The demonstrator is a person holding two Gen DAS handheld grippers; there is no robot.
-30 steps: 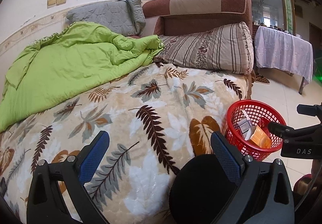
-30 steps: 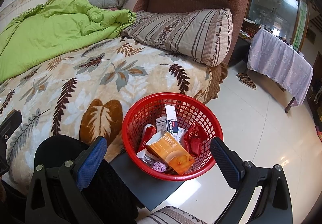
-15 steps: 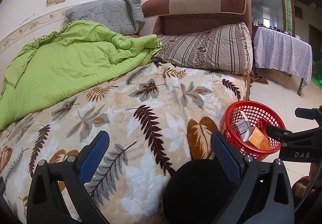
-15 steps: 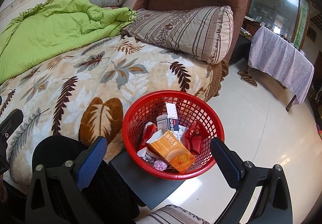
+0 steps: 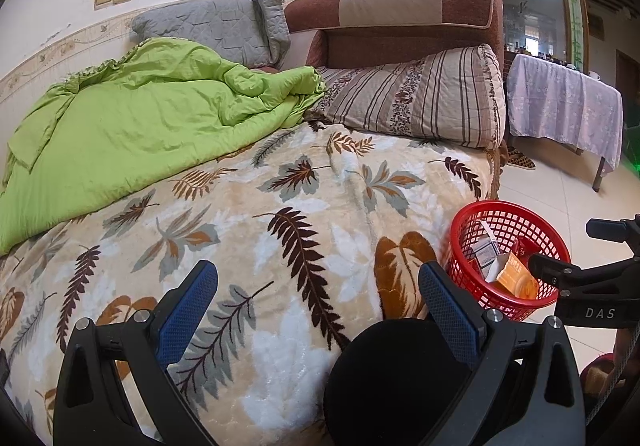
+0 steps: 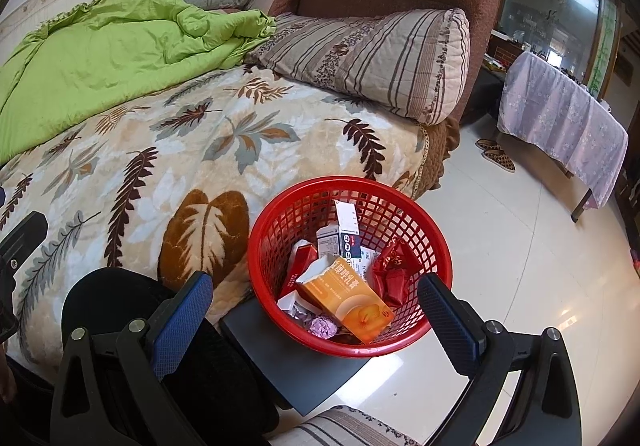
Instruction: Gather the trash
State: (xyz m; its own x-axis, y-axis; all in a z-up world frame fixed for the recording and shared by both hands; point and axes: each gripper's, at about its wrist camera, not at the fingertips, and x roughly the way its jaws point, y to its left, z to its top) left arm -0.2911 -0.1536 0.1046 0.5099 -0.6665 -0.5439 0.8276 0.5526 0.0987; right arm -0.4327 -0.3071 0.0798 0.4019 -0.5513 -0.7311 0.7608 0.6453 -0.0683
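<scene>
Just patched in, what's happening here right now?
A person is collecting trash around a bed with a handheld gripper in each hand. Both the left gripper and the right gripper are open and hold nothing. The red basket sits on a dark flat stand beside the bed and already holds an orange box, a white and blue carton, red wrappers and other scraps. No loose trash shows on the leaf-print blanket.

"DAS" on right gripper [image 5: 592, 310] body, orange box [image 6: 347, 298] Chinese txt unreadable
</scene>
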